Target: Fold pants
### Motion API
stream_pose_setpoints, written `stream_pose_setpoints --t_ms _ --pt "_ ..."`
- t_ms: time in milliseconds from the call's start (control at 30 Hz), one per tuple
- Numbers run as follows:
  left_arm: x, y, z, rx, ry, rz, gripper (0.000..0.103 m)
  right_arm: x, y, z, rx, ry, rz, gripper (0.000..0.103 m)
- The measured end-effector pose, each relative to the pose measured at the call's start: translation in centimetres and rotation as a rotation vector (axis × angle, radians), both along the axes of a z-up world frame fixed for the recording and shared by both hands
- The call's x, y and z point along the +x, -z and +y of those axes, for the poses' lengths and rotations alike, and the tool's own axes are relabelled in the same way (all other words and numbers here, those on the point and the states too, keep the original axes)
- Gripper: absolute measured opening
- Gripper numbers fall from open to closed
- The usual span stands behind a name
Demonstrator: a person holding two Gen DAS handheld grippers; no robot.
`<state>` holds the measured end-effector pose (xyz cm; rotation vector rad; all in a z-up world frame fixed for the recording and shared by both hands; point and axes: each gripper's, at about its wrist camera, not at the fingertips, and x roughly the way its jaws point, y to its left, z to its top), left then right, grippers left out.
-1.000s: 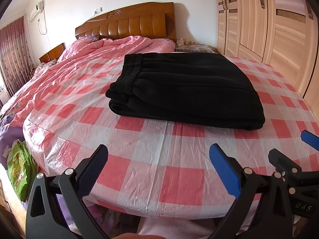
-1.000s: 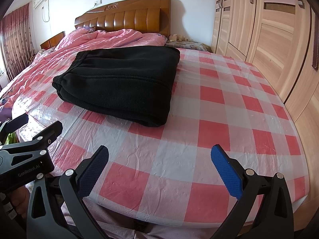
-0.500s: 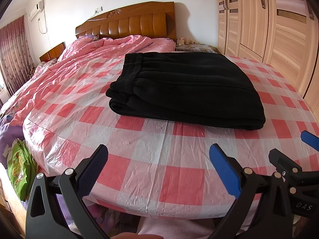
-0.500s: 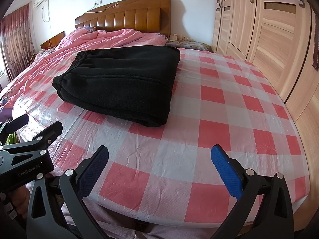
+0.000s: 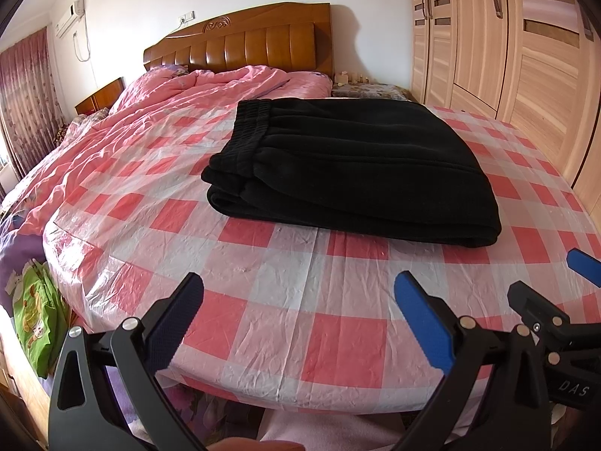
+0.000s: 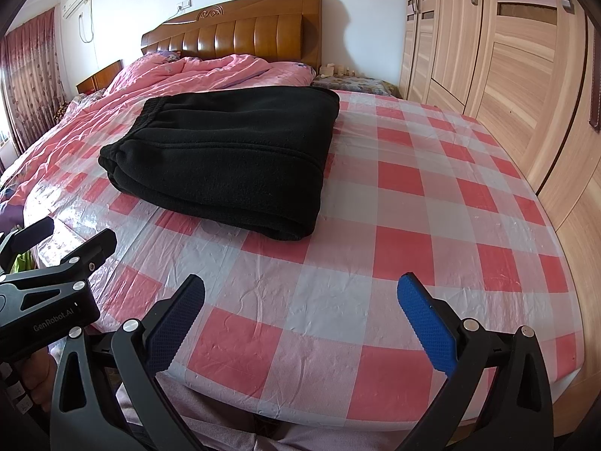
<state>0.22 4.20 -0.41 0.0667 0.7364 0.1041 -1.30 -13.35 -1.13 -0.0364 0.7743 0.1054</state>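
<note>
Pants (image 5: 349, 165) lie folded mid-frame on the bed (image 5: 285, 323), seemingly finished; both grippers' fingers (image 5: 176, 323) (image 6: 428, 330) spread, empty.

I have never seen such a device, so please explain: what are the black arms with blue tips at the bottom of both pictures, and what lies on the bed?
They are two hand-held claws, one in each hand of a person. Each carries a camera looking forward along its fingers, so one picture comes from the left claw and one from the right claw. Both claws are open and hold nothing. On the checked plastic sheet over the bed lie black pants, already folded into a neat stack. A pink quilt lies behind, wardrobes to the right.
</note>
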Motion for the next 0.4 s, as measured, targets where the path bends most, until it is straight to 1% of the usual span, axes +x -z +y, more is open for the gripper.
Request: stream_pose_setpoints --t_ms 167,400 --pt "-0.26 -0.12 0.12 -0.004 -0.005 -0.014 0.101 0.00 0.04 -0.03 0.003 0.001 0.002 0.099" --pt "-0.28 -0.08 0.45 -0.027 -0.012 0.009 0.101 -0.10 0.12 0.21 0.006 0.001 0.006 0.099"
